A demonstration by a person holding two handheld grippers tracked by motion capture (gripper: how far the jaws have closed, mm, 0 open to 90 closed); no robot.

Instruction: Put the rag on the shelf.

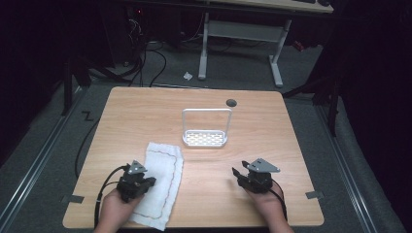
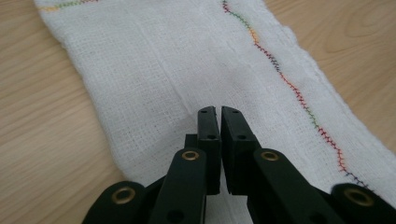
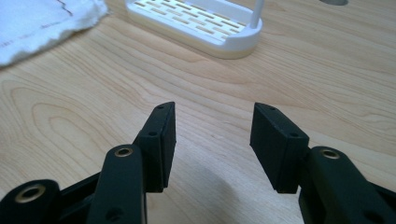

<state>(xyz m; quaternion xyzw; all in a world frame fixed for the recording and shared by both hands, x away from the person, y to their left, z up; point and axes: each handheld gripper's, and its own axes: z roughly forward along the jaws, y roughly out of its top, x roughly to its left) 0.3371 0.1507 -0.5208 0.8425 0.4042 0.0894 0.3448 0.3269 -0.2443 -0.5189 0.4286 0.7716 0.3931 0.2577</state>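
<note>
White cloth [image 1: 160,182] under the left gripper [image 2: 219,114], jaws nearly shut
No fabric was visibly pinched; a secure hold probably needed an edge fold. Right gripper [image 3: 212,123] stood open, empty

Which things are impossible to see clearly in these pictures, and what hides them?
- Left gripper, left gripper view: jaws nearly together over the white cloth; whether any fabric is pinched cannot be told.
- Cloth's near corner, high view: hidden by the left hand.
- White rack, right gripper view: its handle is cut off by the top edge.
- Room beyond the table, high view: too dark.
</note>
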